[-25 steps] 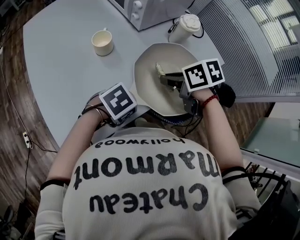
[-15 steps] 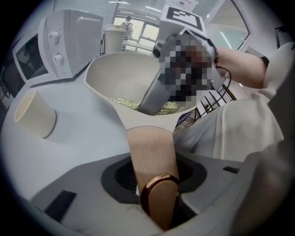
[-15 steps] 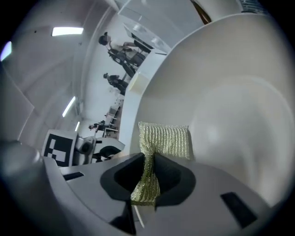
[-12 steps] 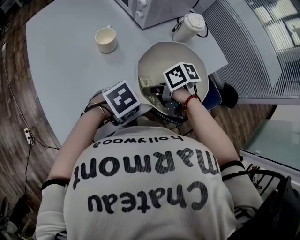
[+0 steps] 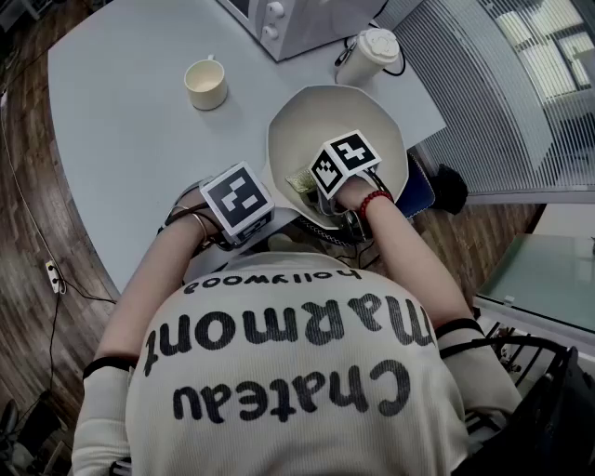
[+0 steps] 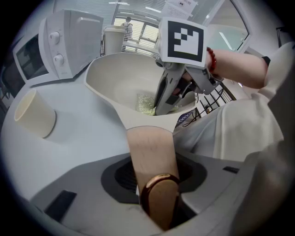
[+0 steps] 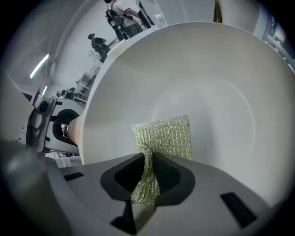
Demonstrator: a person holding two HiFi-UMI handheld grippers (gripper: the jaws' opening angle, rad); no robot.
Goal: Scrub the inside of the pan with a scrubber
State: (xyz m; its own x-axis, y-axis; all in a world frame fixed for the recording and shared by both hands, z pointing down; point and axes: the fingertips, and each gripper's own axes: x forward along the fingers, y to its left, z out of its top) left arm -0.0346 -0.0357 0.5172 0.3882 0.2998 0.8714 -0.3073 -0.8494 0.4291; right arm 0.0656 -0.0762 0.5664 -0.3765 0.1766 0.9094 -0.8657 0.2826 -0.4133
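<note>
Right gripper pinching scrubber, dropped from pan's far side 1 second ago toward handle side, scrubber now against inside of pan. Left gripper clamps handle. Pan at near right edge of table. Scrub stroke likely underway.

Office break room (microwave, kettle, window blinds)

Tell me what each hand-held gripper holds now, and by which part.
The left hand-held gripper grips the pan by its handle, near the end. The right hand-held gripper pinches the scrubber by one edge.
</note>
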